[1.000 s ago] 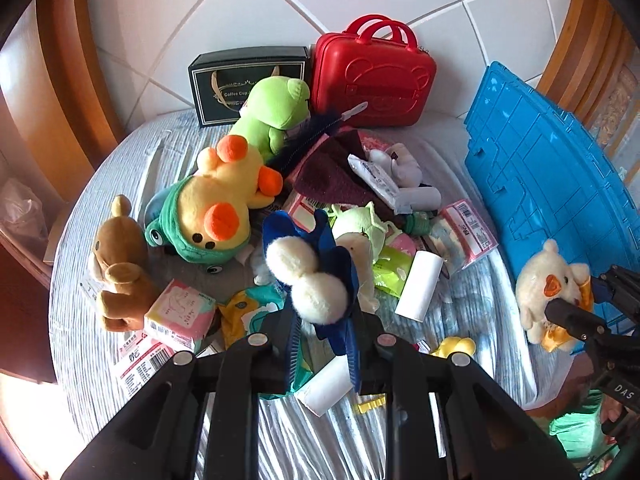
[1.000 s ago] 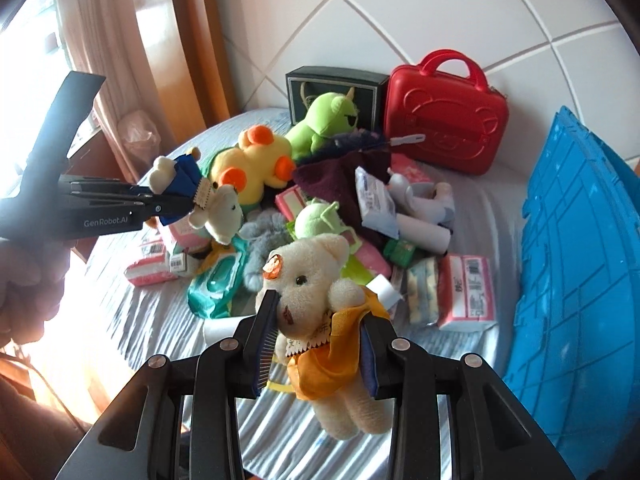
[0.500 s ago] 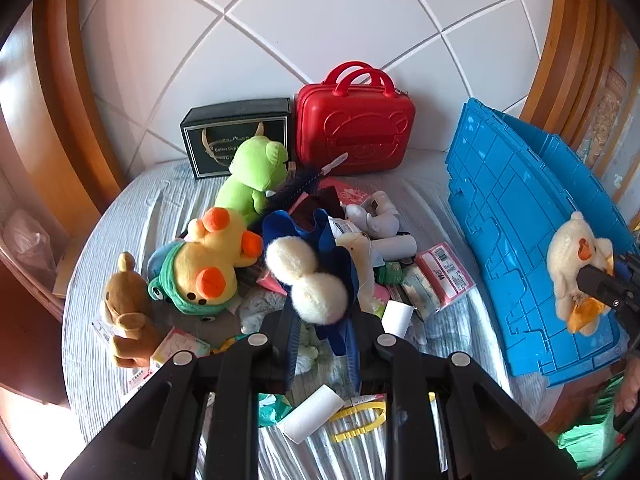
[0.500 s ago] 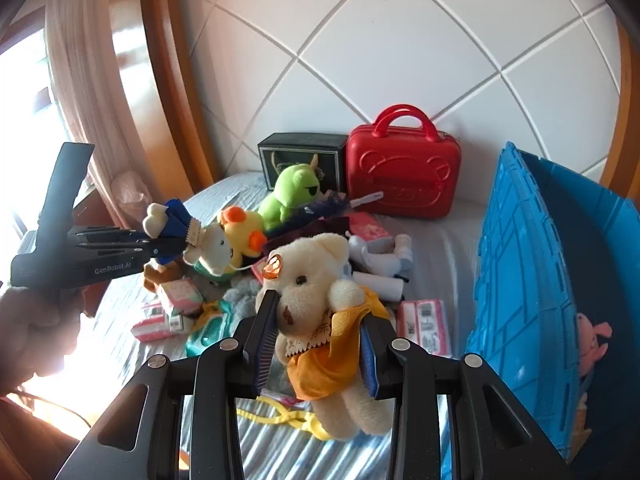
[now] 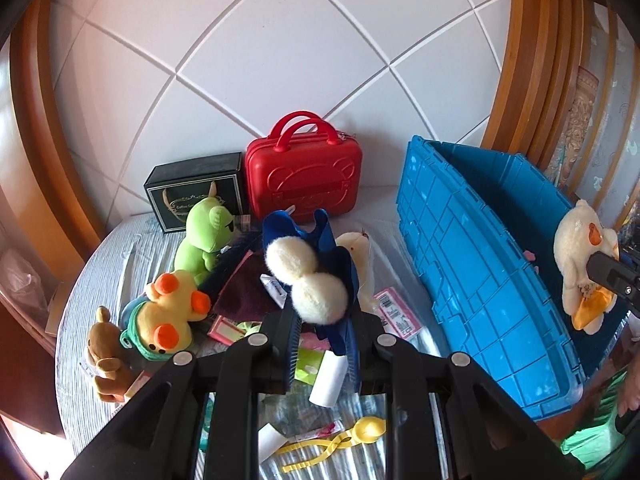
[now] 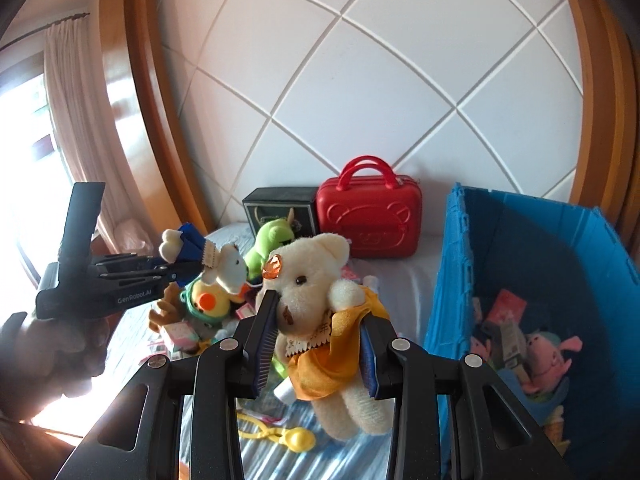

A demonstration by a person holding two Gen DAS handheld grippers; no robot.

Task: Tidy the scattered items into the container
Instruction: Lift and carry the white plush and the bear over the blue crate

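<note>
My left gripper (image 5: 320, 344) is shut on a cream bear in a blue dress (image 5: 308, 276), held feet-up above the pile of toys on the striped table (image 5: 100, 264). In the right wrist view that gripper (image 6: 188, 270) hangs at the left with its bear (image 6: 224, 260). My right gripper (image 6: 318, 344) is shut on a cream bear in an orange dress (image 6: 316, 280), raised beside the open blue crate (image 6: 452, 280). The left wrist view shows this bear (image 5: 580, 248) over the crate's (image 5: 472, 280) far side. A pink plush (image 6: 548, 356) and packets lie inside.
A red case (image 5: 304, 172) and a black box (image 5: 192, 192) stand against the tiled wall. A green plush (image 5: 206, 236), yellow duck (image 5: 168, 312), brown bear (image 5: 106, 356), pink packet (image 5: 396, 312), white roll (image 5: 330, 376) and yellow tongs (image 5: 340, 440) lie on the table.
Both grippers have risen with their bears still clamped. The orange-dressed bear has moved right, up beside the crate, whose inside now shows.
</note>
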